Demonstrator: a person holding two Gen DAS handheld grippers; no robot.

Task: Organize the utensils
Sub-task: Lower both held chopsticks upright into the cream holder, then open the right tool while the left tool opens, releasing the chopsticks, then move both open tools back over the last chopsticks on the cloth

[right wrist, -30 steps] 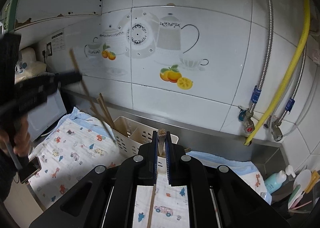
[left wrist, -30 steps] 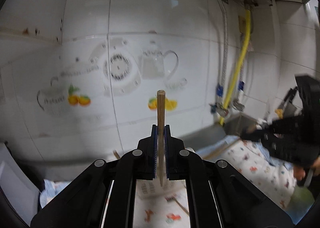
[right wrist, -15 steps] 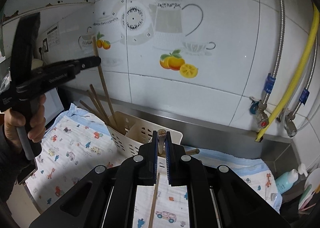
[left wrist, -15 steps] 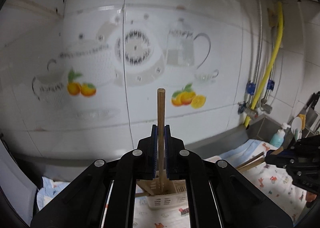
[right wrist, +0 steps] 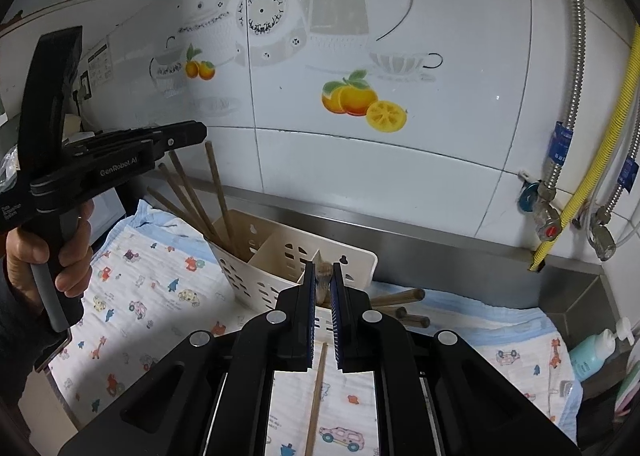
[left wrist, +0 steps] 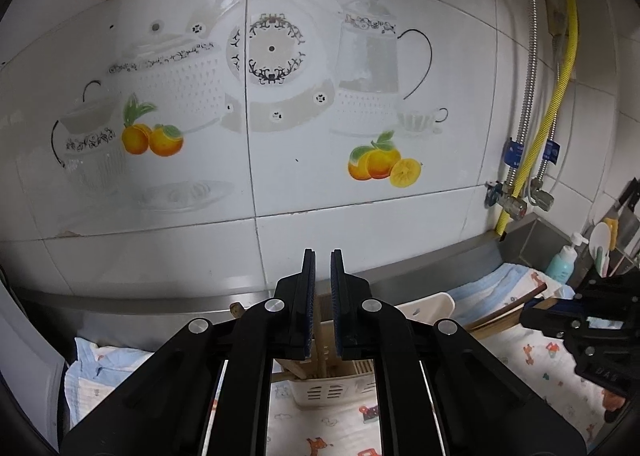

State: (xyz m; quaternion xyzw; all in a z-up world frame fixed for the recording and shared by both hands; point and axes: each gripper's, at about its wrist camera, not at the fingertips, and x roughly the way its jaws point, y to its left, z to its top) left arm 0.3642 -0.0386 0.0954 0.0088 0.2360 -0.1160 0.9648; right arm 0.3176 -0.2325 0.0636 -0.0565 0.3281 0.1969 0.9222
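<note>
Right wrist view, nearest first: your right gripper (right wrist: 322,284) has its jaws nearly closed on a wooden chopstick (right wrist: 316,396). The stick runs back under the fingers over the printed cloth (right wrist: 132,296), and its carved tip shows just past the fingertips. That tip sits over the near edge of the white utensil holder (right wrist: 280,256).

Just right of the holder, three more wooden sticks (right wrist: 400,308) lie on the cloth, ends pointing right.

In the holder's left compartment, several chopsticks (right wrist: 192,195) stand tilted left. Your left gripper (right wrist: 192,133) hovers just above their tops. Your left hand (right wrist: 52,256) grips its handle at the left edge.

Left wrist view: the left jaws stand a narrow gap apart. A chopstick (left wrist: 320,336) shows in that gap, down in the holder (left wrist: 332,390); the stick's top does not rise past the fingertips. I cannot tell whether the pads press it.

Behind: steel ledge (right wrist: 440,248), then tiled wall (right wrist: 440,55) with teapot-and-orange decals. Far right: yellow hose (right wrist: 600,147), braided pipes and a teal bottle (right wrist: 592,352).
</note>
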